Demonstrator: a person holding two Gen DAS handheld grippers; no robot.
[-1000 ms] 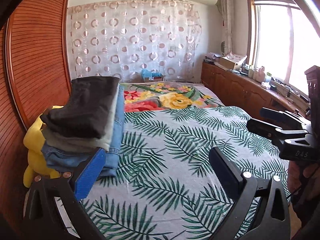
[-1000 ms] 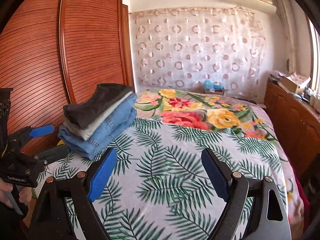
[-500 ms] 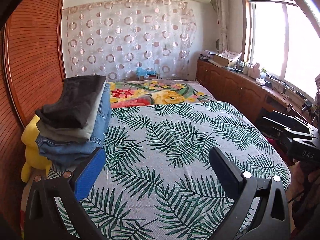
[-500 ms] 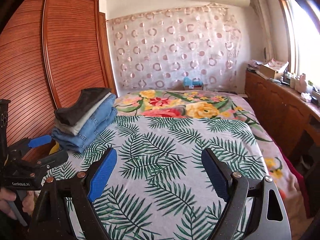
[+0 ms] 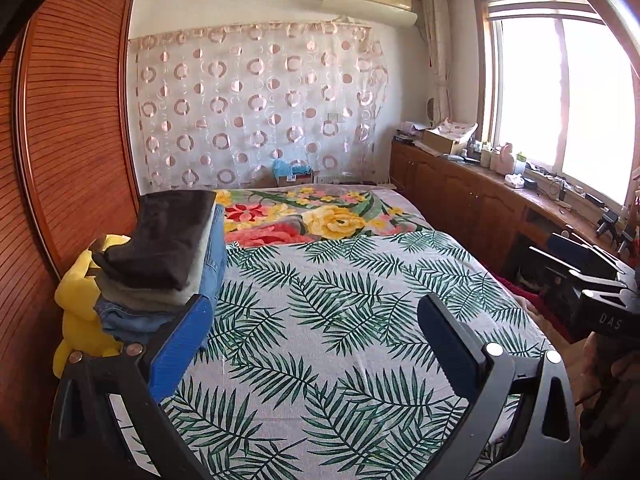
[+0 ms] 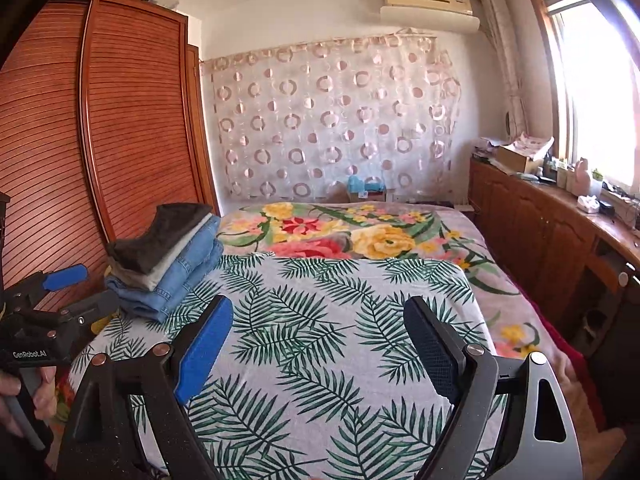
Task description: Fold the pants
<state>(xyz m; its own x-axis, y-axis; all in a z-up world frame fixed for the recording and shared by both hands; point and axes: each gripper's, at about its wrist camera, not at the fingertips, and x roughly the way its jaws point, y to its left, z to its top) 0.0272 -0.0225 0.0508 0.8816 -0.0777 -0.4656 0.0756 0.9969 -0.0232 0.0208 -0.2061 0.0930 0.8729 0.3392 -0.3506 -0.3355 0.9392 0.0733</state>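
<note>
Left gripper [image 5: 312, 334]: jaws wide apart, nothing between them.
Right gripper [image 6: 318, 338]: jaws wide apart, empty too.
Folded pants stack [image 6: 168, 264]: on the leaf-print bedspread [image 6: 320, 320], at ten o'clock from both grippers, near the wardrobe [image 6: 132, 120].
Yellow plush [image 5: 80, 312]: touching the stack's wardrobe side.

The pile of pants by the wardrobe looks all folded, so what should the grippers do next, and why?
Probably draw both back and stop. The pile of pants sits folded on the bed, no loose pair shows on it, and both the left gripper and right gripper have open, empty jaws.
</note>
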